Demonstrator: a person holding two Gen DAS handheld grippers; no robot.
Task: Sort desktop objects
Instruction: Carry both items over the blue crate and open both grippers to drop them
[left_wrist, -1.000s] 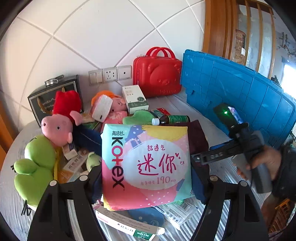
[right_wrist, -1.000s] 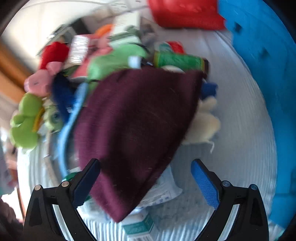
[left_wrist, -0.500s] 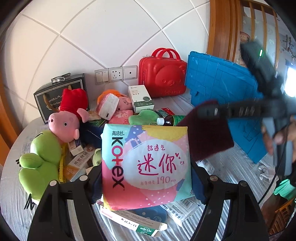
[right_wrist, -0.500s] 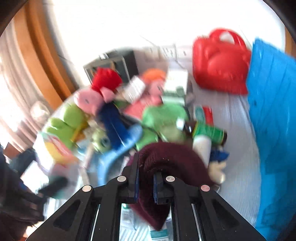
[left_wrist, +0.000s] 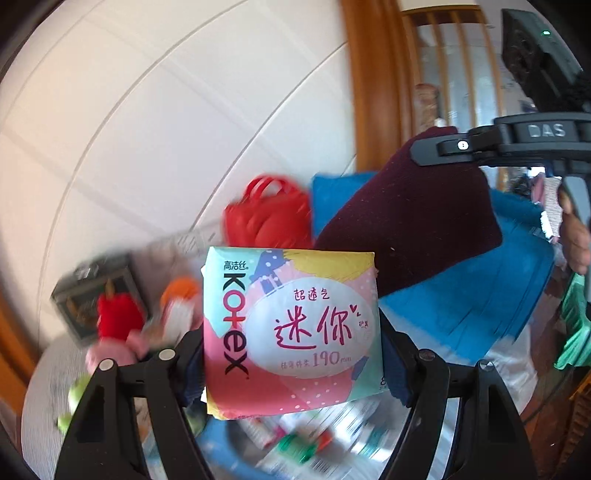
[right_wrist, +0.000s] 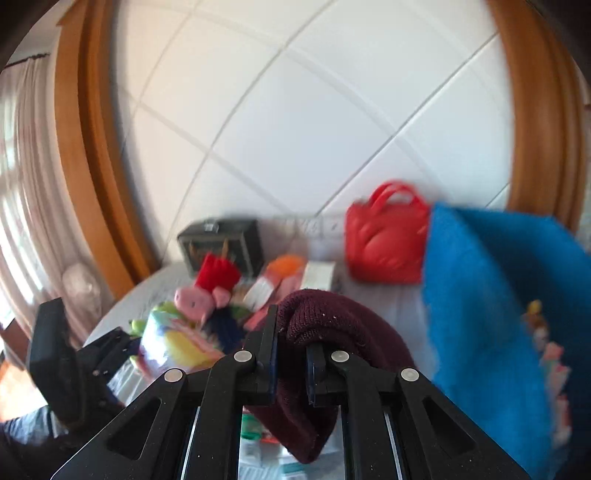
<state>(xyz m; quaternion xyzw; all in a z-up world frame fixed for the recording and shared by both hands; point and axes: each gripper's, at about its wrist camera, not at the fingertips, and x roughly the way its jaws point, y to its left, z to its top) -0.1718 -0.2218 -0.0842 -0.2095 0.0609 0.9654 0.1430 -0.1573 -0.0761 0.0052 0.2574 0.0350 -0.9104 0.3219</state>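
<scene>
Holding the maroon knit hat (right_wrist: 332, 332), the right gripper (right_wrist: 290, 365) has clamped a fold of its fabric between nearly touching pads; a second ago those jaws stood wide with the hat lying flat on the pile. Hat now hangs clear of the table (right_wrist: 155, 291), up and left of the blue crate (right_wrist: 498, 314), with the rest drooping below the fingers. In the left view its long axis runs on a slant, high end at the clamp, loose end trailing down towards the pad packet (left_wrist: 291, 328).

Left gripper (left_wrist: 291, 354) is closed on that Kotex pad packet, pads pressing both short sides, same hold as a second ago. Packet faces the camera, print upright, long axis vertical in the frame, lifted off the clutter and just left of the crate.

Judgement: both picks are made and both items are airborne, so the step in hand is carrying to the crate.

Further left of the crate: red case (right_wrist: 384, 243), pink pig plush (right_wrist: 195, 299), dark box (right_wrist: 221, 243), all blurred.
</scene>
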